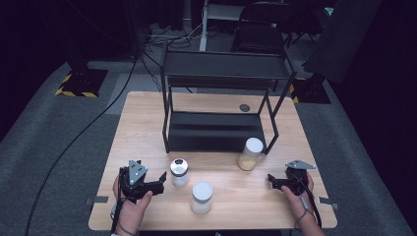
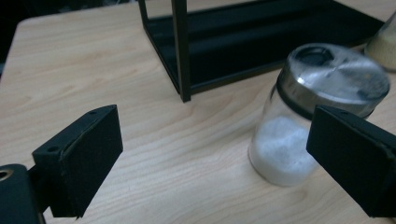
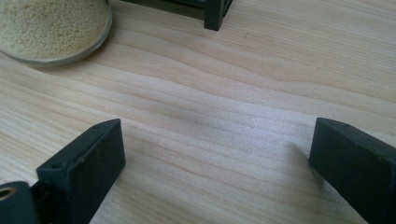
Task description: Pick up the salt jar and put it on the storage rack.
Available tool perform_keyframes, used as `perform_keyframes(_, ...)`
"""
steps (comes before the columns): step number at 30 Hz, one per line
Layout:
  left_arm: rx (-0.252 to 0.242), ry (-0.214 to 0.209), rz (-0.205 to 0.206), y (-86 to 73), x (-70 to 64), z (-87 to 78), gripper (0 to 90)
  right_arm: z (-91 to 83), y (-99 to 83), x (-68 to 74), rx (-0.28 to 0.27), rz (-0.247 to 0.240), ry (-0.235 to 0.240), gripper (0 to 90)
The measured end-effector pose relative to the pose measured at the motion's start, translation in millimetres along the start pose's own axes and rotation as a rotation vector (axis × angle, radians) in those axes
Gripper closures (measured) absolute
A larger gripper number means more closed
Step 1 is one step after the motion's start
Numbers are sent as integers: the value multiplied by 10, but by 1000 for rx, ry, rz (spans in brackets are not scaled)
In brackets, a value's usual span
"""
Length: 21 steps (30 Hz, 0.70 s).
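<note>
At seven o'clock on the tabletop point(image 1: 147, 123): left tool point(image 1: 160, 179), jaws spread wide, holding nothing, pointing toward three o'clock at a metal-lidded jar point(image 1: 179, 172) of white powder just beside its tips. Same jar point(image 2: 299, 126) seen from the left gripper view, upright, partly behind the far jaw, not touched. At six o'clock, near the front edge: a white-lidded jar point(image 1: 201, 197), upright, apart from both tools. At four o'clock: right tool point(image 1: 272, 181), jaws equally wide, empty, over bare wood. At two o'clock from the right tool, beside the front right leg of the black rack point(image 1: 216, 130): a jar of yellow grain point(image 1: 250, 154), its base point(image 3: 51, 28) visible in the right gripper view.
</note>
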<state>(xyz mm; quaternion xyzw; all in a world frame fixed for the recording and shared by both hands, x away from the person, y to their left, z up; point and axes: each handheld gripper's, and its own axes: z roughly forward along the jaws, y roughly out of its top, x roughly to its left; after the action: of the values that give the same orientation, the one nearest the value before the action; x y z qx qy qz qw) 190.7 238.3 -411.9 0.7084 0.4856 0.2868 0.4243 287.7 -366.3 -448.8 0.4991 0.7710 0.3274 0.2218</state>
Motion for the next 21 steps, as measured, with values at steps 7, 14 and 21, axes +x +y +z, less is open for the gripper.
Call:
perform_keyframes(7,-56,-9,-1,12,-52,-46,37,1,1,2,0,1,-1,30)
perform_keyframes(14,-72,-21,7,47,-70,-36,37,1,1,3,0,2,-1,29)
perform_keyframes(21,-89,-43,8,106,-99,9,37,1,1,4,0,1,-2,29)
